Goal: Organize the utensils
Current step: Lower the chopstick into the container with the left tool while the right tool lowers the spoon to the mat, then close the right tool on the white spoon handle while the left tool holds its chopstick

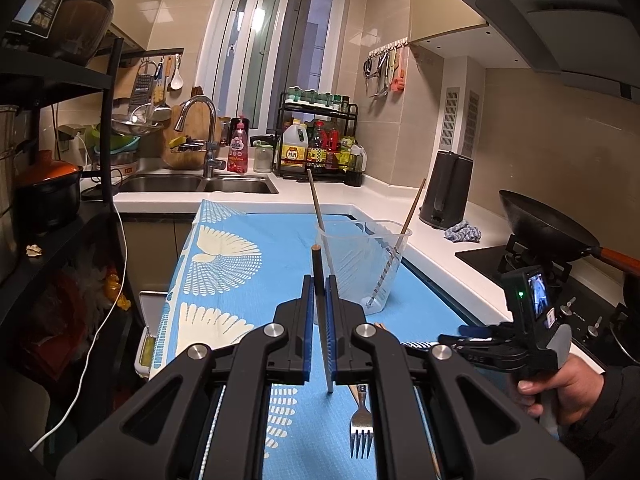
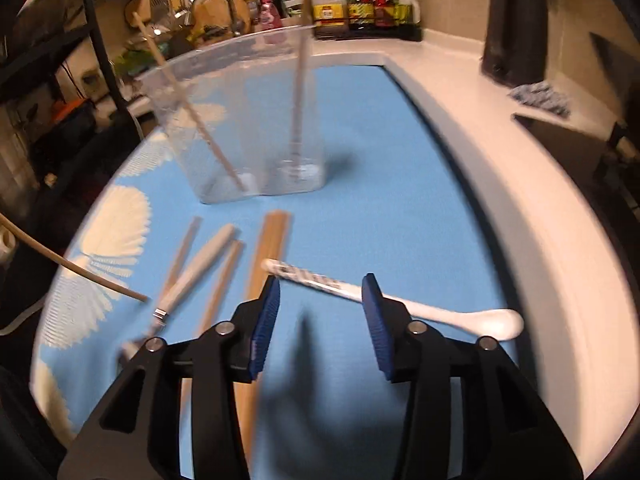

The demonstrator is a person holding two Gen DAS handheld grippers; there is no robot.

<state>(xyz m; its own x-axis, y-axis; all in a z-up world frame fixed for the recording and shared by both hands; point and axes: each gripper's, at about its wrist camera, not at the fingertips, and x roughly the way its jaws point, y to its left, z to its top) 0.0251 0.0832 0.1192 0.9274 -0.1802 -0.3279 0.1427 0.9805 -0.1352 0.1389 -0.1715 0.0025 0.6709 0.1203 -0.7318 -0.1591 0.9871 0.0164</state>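
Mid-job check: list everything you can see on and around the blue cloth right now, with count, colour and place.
clear cup: one, transparent, standing on the blue cloth.
chopsticks in cup: two, one pale, one brown, leaning on opposite sides.
held chopstick: one, dark, upright between the left pads.
fork: one, silver, on the cloth below the left gripper.
white spoon: one, patterned handle, flat on the cloth ahead of the right gripper.
loose sticks: several, wooden, left of the spoon; blurred.
kettle: one, dark, on the counter.
wok: one, black, on the stove.
left gripper: shut on the chopstick.
right gripper: open, empty.
hand: holding the right gripper's handle.
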